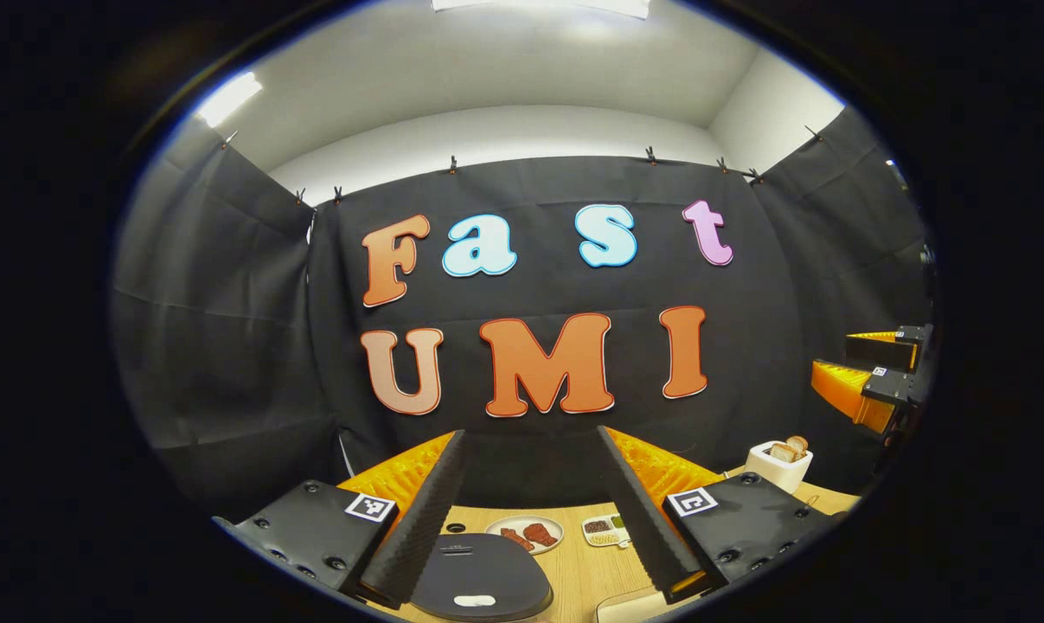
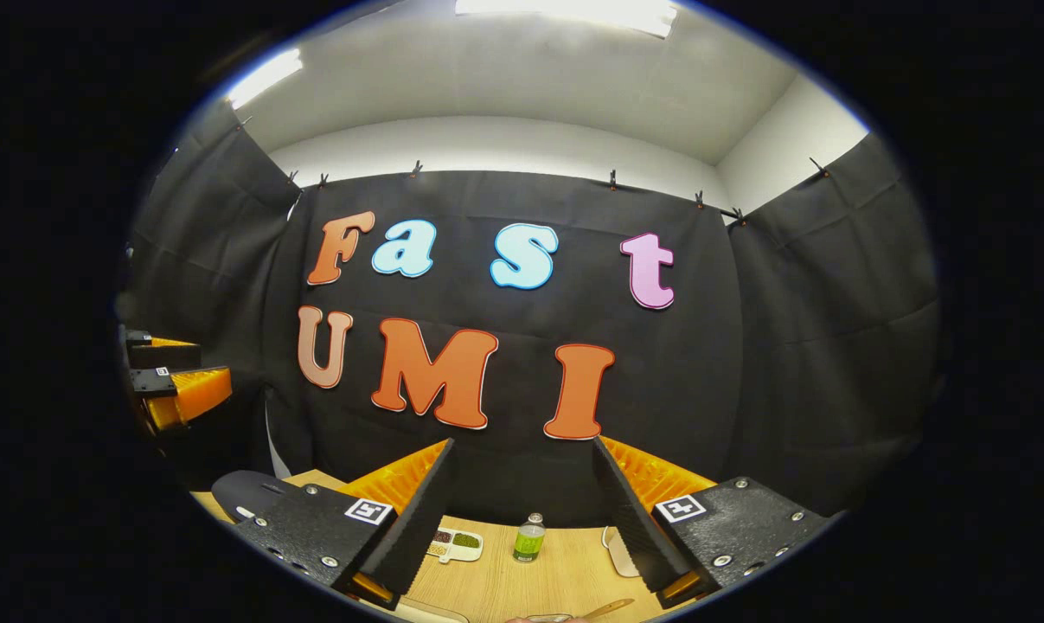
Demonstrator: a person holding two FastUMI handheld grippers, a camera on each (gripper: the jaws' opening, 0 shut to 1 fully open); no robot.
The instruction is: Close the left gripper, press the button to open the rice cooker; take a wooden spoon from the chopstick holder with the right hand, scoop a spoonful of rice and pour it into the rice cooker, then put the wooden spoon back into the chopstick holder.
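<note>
A: In the left gripper view, the left gripper (image 1: 530, 510) hangs above the wooden table (image 1: 578, 571), its two fingers spread wide with nothing between them. Low between them sits the dark rice cooker (image 1: 483, 584), lid down, a pale button (image 1: 475, 600) near its front edge.

B: And behind it?

A: A round plate (image 1: 526, 533) with reddish food, then a small divided dish (image 1: 606, 529) of grains just to its right. Further right, a white holder (image 1: 779, 465) stands upright near the table's back edge, rounded wooden tops sticking up out of it. The other gripper (image 1: 876, 381) floats at the far right, held high.

B: What does the right gripper view add?

A: The right gripper (image 2: 522, 519) is likewise wide open and empty. Between its fingers stands a small green bottle (image 2: 528, 538), upright, on the table (image 2: 504, 588). The divided dish (image 2: 455, 543) lies left of it, and the cooker's dark lid (image 2: 249, 493) peeks out at far left. The left gripper (image 2: 176, 381) shows at the left edge.

B: Any spoon?

A: A wooden handle (image 2: 610, 607) lies low at the bottom edge, long axis slanting up to the right. Its bowl end is cut off, so I cannot tell what it is
</note>
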